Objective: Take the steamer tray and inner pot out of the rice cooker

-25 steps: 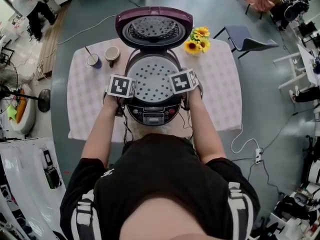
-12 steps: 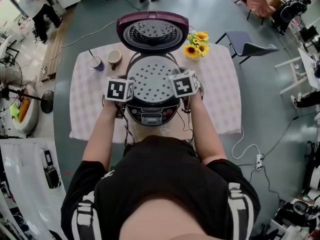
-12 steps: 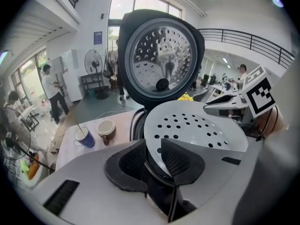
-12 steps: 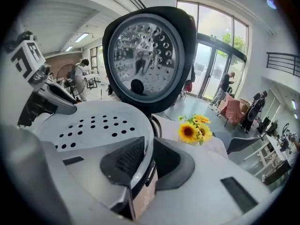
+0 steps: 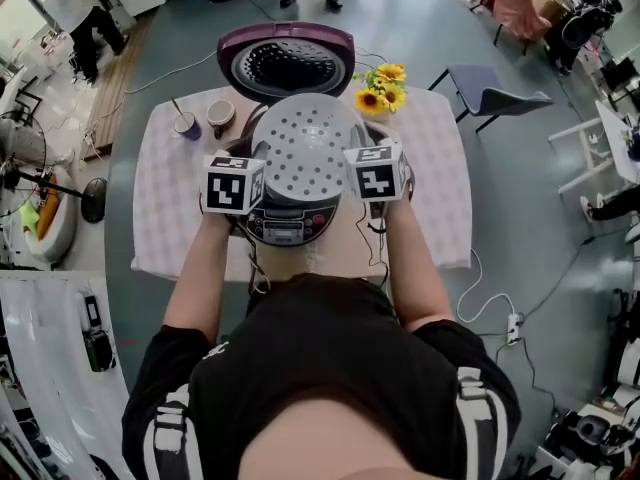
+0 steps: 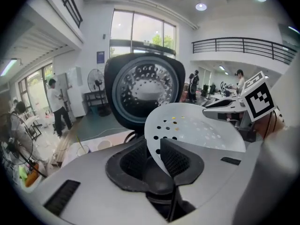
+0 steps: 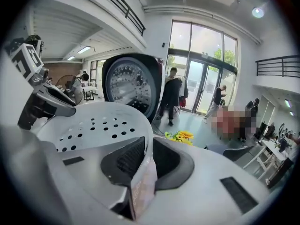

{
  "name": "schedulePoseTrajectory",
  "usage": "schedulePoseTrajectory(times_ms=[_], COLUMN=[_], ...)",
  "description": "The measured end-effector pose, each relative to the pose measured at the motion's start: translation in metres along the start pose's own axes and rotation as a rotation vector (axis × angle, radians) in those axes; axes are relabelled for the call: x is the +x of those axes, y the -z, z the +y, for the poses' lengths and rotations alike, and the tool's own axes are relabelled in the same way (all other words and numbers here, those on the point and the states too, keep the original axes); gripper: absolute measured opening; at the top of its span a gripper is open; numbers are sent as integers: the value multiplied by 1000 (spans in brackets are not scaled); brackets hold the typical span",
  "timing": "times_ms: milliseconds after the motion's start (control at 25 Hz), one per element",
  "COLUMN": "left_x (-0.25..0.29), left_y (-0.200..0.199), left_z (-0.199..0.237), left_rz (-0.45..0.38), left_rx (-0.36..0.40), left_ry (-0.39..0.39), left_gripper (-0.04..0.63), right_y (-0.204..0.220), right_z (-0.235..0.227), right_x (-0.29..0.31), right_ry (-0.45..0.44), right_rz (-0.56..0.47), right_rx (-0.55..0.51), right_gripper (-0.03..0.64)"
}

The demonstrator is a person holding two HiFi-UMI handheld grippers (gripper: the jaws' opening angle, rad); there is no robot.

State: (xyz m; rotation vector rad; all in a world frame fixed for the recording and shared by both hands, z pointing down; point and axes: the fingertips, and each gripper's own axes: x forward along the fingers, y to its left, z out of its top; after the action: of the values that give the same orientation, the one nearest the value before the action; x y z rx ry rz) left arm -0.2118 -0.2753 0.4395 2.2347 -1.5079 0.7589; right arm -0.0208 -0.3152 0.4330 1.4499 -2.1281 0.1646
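The white perforated steamer tray [image 5: 305, 148] hangs above the rice cooker [image 5: 290, 226], whose purple lid [image 5: 288, 63] stands open behind it. My left gripper [image 5: 257, 171] has the tray's left rim between its pads, jaws still closing on it; my right gripper [image 5: 358, 168] is shut on the right rim. In the left gripper view the tray [image 6: 187, 128] runs into the left gripper [image 6: 157, 151]. In the right gripper view the tray [image 7: 93, 123] sits pinched in the right gripper [image 7: 149, 156]. The tray hides the inner pot.
The cooker stands on a table with a checked cloth [image 5: 160, 218]. Two cups [image 5: 205, 120] sit at the back left and sunflowers [image 5: 385, 86] at the back right. A chair [image 5: 490, 78] stands beyond the table. People walk in the background.
Both grippers closed on the tray's rims and rose together, lifting the tray out of the cooker; it now covers the cooker's opening from above.
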Motion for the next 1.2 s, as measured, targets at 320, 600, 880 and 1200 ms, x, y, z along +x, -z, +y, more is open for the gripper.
schedulePoseTrajectory(times_ms=[320,600,880,1200], left_x=[-9,-1,18,52], left_y=[-33,-52,-62,-39], left_z=[-66,-133,-198,-260], left_rz=[-102,-157,-184,-126], left_rx=[57,68,21,-92], left_ry=[29,72,120,207], left_gripper=[86,80,71,61], right_y=[11,37,74,128], right_z=[-58,-114,-168,-213], right_x=[-53,-94,-124,-143], right_ry=[69,123,173,162], right_rz=[-94,-152,-184,-188], right_rx=[72,123,149,250], right_gripper=[52,49,48,37])
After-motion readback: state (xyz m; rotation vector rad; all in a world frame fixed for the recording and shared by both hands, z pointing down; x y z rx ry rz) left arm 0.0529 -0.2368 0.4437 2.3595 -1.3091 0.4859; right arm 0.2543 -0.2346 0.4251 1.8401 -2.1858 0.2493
